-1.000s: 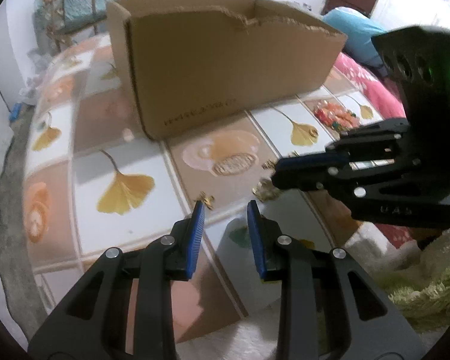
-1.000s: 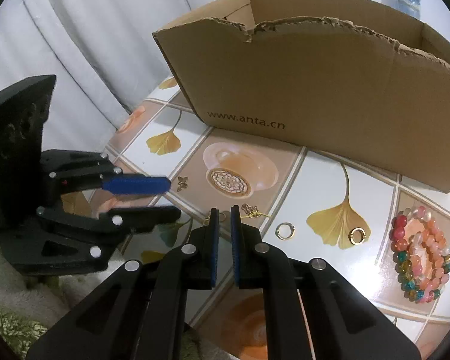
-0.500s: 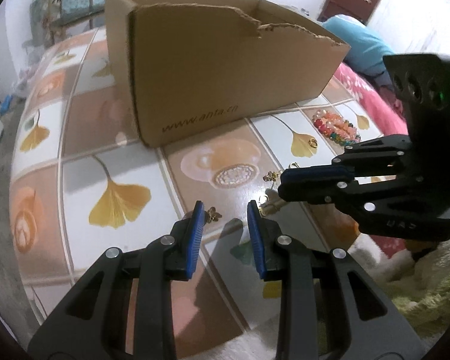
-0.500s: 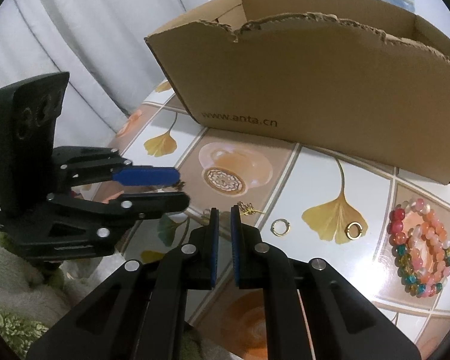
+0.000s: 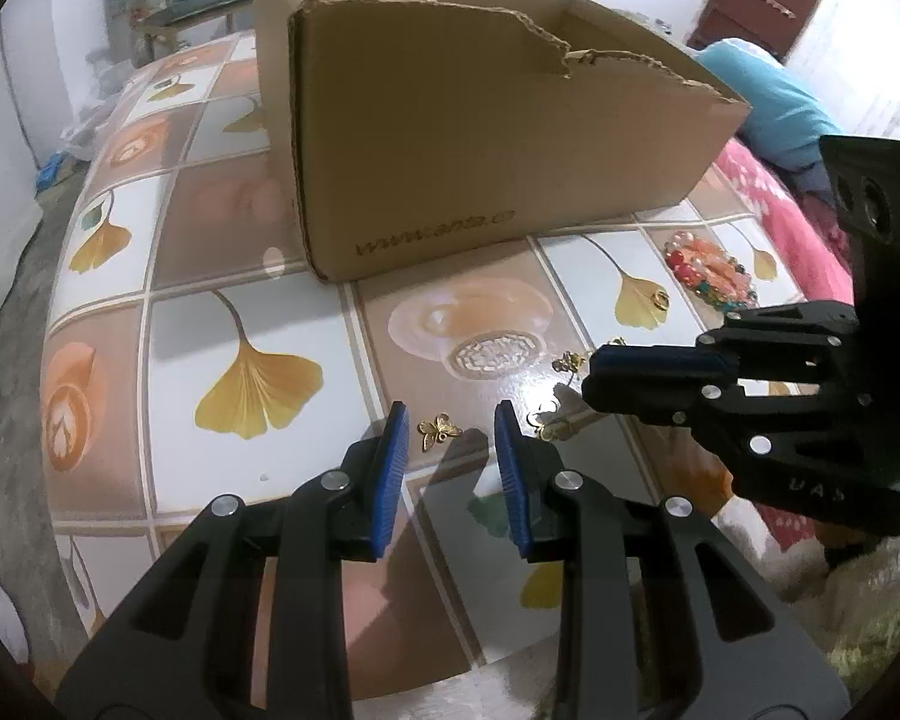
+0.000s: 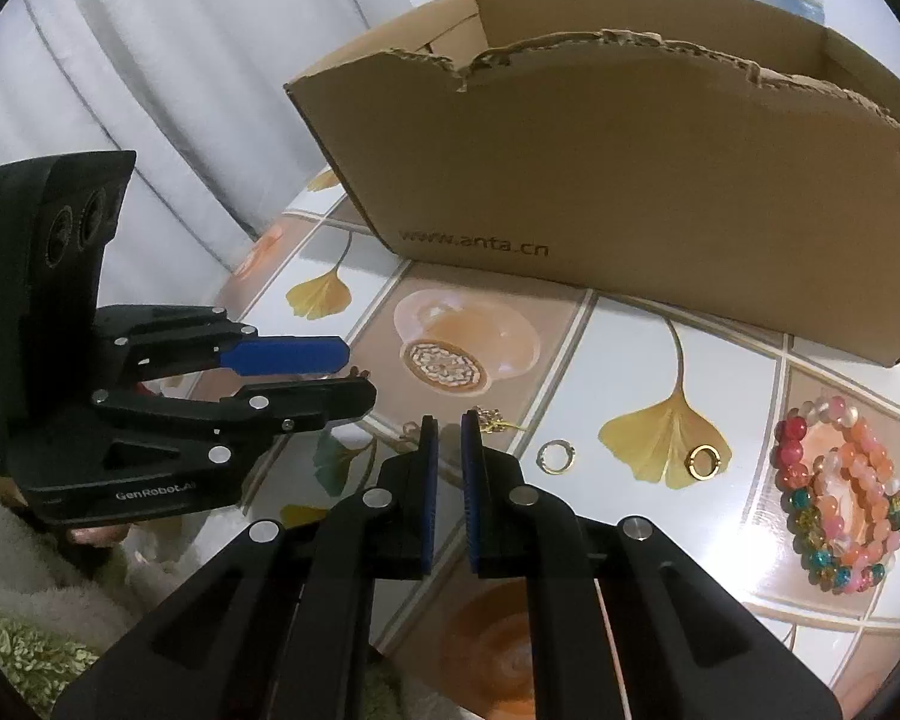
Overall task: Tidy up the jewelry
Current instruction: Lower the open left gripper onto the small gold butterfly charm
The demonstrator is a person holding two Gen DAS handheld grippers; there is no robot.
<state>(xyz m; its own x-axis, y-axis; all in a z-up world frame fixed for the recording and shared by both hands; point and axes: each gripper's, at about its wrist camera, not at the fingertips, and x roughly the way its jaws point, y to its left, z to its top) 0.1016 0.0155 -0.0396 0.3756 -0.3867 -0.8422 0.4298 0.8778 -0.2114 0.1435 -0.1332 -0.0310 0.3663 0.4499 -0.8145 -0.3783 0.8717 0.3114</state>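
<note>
A small gold butterfly charm (image 5: 440,429) lies on the tiled table (image 5: 258,324), between the tips of my left gripper (image 5: 448,423). That gripper is open and its blue pads stand clear of the charm. In the right wrist view the left gripper (image 6: 355,375) shows from the side. My right gripper (image 6: 449,427) is shut, with nothing visible between its pads. A gold chain piece (image 6: 493,420) lies just beside its tip. Further right lie two rings (image 6: 556,456) (image 6: 706,462) and beaded bracelets (image 6: 840,486). An open cardboard box (image 5: 480,138) stands behind.
Another gold charm (image 5: 570,362) rests near the right gripper (image 5: 597,375). A pink blanket (image 5: 780,222) and blue cushion (image 5: 774,102) lie beyond the table's right edge. A white curtain (image 6: 168,90) hangs at the left. Green fluffy cloth (image 6: 24,654) borders the near edge.
The left gripper has rolled a little and shifted, so the butterfly charm now lies between its fingertips instead of by the left finger. The right gripper has stayed put, shut.
</note>
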